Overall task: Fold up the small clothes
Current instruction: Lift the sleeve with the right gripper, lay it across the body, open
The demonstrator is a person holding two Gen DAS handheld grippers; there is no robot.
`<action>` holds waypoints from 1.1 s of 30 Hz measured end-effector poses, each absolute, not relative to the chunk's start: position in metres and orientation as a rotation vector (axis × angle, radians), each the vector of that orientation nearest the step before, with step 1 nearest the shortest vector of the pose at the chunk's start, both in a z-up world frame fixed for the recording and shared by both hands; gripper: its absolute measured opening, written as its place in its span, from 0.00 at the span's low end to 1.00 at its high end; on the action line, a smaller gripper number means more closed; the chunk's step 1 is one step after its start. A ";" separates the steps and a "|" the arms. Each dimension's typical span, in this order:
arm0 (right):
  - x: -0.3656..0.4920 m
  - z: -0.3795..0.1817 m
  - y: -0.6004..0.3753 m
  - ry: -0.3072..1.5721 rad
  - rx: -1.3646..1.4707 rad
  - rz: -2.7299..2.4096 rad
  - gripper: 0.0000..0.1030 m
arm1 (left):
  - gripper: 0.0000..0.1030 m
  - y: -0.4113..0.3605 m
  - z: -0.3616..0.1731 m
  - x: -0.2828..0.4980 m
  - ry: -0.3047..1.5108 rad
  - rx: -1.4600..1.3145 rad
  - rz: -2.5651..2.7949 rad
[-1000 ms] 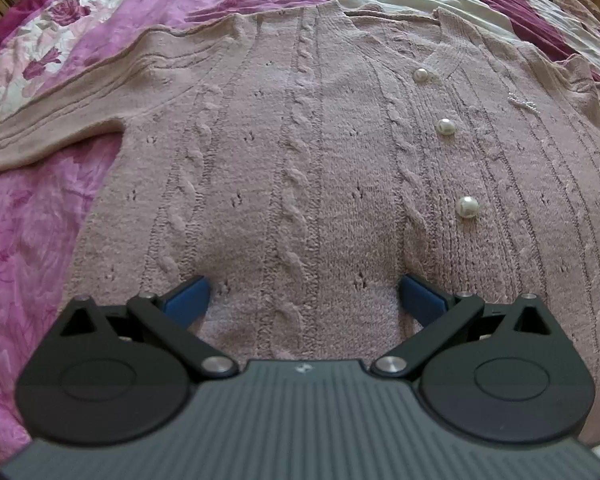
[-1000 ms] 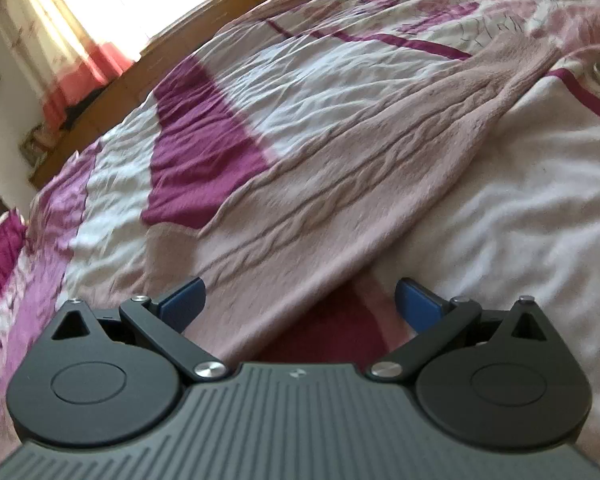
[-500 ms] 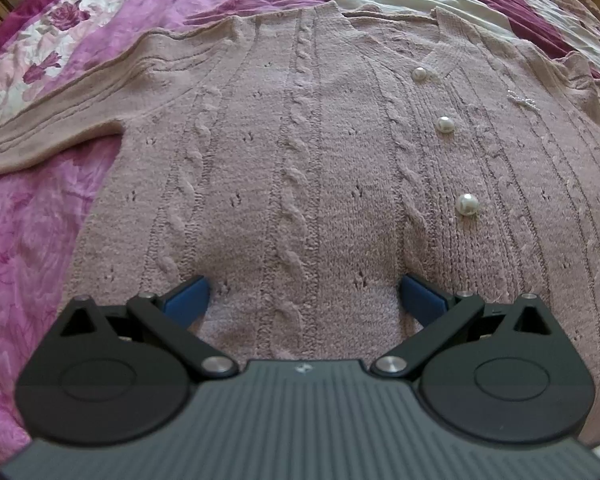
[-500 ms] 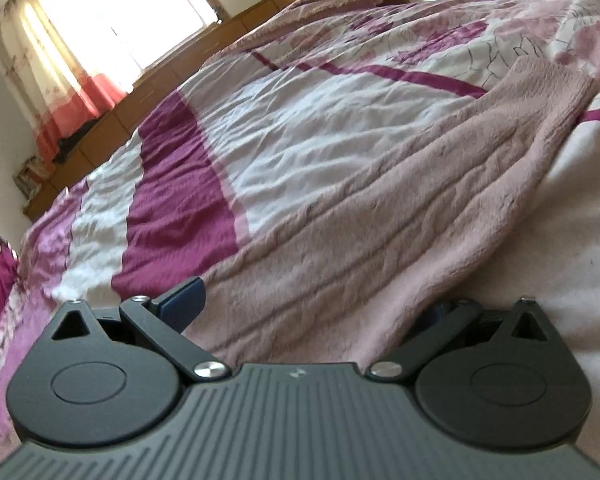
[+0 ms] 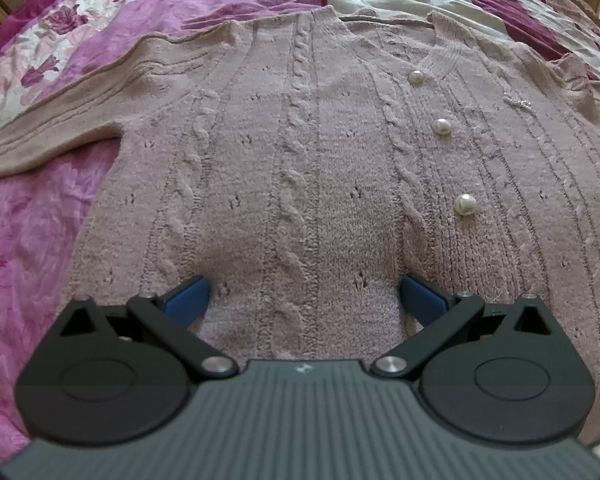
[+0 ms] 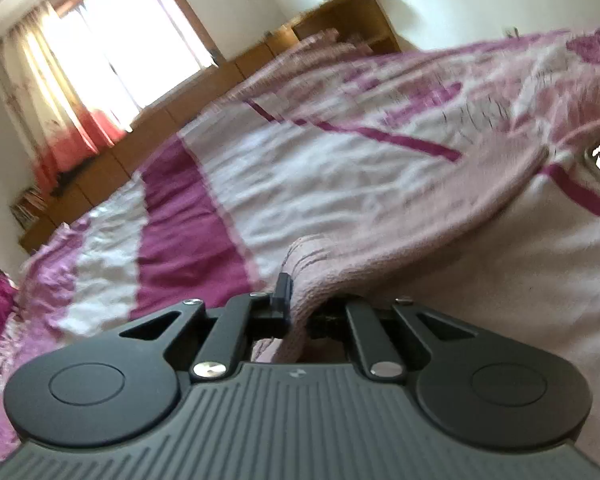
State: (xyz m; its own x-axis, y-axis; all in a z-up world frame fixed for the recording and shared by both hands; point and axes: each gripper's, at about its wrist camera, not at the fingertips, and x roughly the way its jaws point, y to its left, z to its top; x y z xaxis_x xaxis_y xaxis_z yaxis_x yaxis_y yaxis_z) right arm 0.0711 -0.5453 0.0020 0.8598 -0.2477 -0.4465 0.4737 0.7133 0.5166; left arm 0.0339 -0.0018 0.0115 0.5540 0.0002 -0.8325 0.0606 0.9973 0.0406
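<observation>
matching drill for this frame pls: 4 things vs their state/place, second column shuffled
1. left gripper
2. right gripper
3. buttons
4. bedspread

a. pearly, in a row on the cardigan's front
b. shut on the sleeve
c. pink floral, under the cardigan
d. open, over the cardigan's hem

Pairs: 1-d, 2-b, 3-a, 4-c

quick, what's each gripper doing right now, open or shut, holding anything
Left gripper: open, jaws wide over the cardigan, gripping nothing.
Right gripper: has just closed, shut on the cardigan's sleeve.
</observation>
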 end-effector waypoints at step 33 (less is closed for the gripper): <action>0.079 0.125 -0.308 0.251 0.401 -0.057 0.07 | 1.00 0.087 0.075 0.038 0.787 0.014 0.104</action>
